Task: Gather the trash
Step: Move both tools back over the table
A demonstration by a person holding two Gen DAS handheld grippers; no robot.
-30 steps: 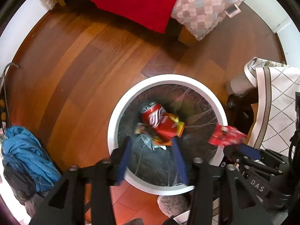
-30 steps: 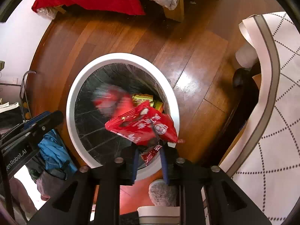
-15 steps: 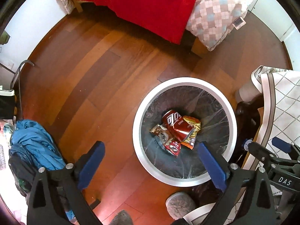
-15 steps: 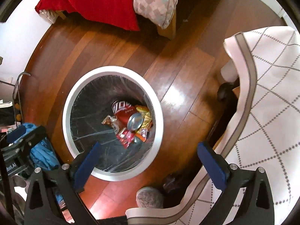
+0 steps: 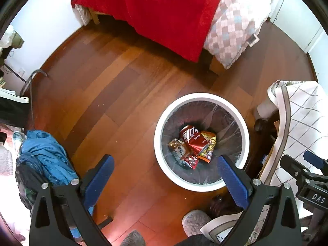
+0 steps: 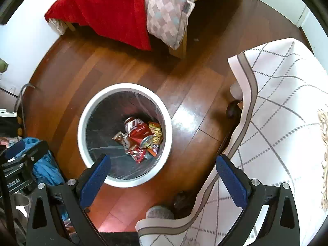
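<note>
Trash: red can (image 5: 193, 138) and wrappers (image 5: 208, 147) lie in the white bin (image 5: 202, 185), right of centre | we judge them light, crushable, slippery; grip can mid-body | left gripper (image 5: 165, 174) and right gripper (image 6: 163, 172) released, empty | a second ago right pinched a red wrapper; since dropped, both wider.
</note>
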